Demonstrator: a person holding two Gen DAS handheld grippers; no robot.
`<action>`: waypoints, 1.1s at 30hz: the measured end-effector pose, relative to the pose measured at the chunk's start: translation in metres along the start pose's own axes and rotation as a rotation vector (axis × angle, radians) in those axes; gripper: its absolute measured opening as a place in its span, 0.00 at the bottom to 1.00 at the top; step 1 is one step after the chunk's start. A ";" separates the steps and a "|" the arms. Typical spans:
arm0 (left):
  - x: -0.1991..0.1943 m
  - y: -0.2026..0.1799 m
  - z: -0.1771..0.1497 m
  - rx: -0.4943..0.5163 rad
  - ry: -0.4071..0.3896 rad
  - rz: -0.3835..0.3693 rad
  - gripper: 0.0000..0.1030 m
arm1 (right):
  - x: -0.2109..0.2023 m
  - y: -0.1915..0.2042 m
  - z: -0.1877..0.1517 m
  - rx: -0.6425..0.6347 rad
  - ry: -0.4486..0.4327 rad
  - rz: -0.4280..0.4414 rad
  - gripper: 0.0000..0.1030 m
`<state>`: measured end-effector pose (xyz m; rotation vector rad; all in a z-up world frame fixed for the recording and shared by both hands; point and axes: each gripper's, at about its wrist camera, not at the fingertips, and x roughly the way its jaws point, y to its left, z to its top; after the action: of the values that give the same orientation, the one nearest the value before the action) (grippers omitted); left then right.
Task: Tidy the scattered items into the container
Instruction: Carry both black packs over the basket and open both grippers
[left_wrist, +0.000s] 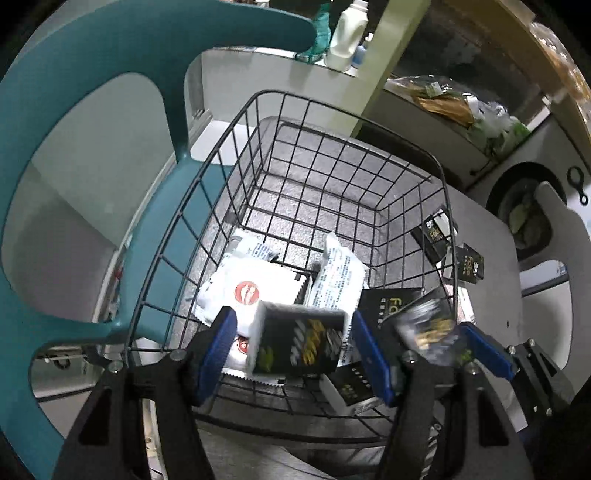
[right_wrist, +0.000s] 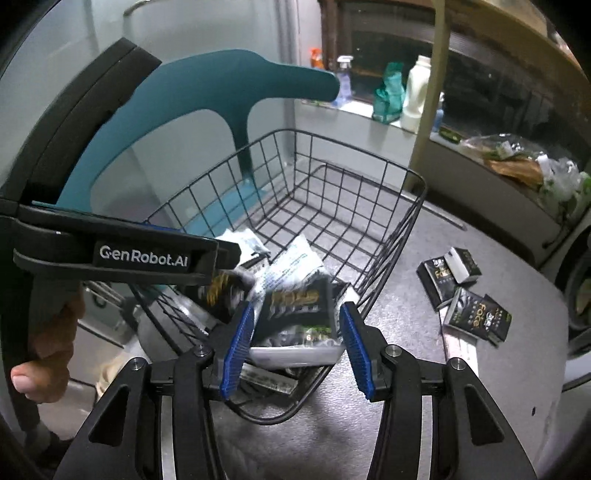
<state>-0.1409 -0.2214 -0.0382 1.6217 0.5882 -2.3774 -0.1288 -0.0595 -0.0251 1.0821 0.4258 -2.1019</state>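
Note:
A black wire basket (left_wrist: 280, 94) (right_wrist: 421, 181) stands on the grey table. White packets (left_wrist: 247, 291) and black boxes (left_wrist: 391, 302) lie in it. My left gripper (left_wrist: 292, 313) hangs open over the basket's near side. A blurred black box (left_wrist: 299, 343) sits loose between its pads, with a gap on the left. My right gripper (right_wrist: 297, 307) is beside it, also open, with a blurred black packet (right_wrist: 295, 306) between its pads and slim gaps on both sides. Several black boxes (right_wrist: 480, 321) (left_wrist: 469, 264) lie on the table right of the basket.
A teal chair (left_wrist: 74, 74) (right_wrist: 221, 81) stands close behind and left of the basket. A white bottle (right_wrist: 417, 96) stands on the sill at the back. Bags of greens (right_wrist: 535, 170) lie on a ledge to the right. A hand (right_wrist: 44, 332) holds the left gripper.

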 end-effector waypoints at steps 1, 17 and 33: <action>0.000 0.002 0.000 -0.005 -0.003 -0.008 0.68 | -0.002 -0.003 0.000 0.008 -0.006 -0.001 0.53; -0.025 -0.143 -0.022 0.210 -0.014 -0.179 0.68 | -0.060 -0.167 -0.047 0.336 -0.091 -0.305 0.54; 0.077 -0.222 -0.039 0.254 0.142 -0.129 0.68 | 0.023 -0.250 -0.117 0.421 0.006 -0.192 0.54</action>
<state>-0.2221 -0.0004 -0.0754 1.9248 0.4414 -2.5314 -0.2536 0.1686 -0.1215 1.3266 0.0886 -2.4269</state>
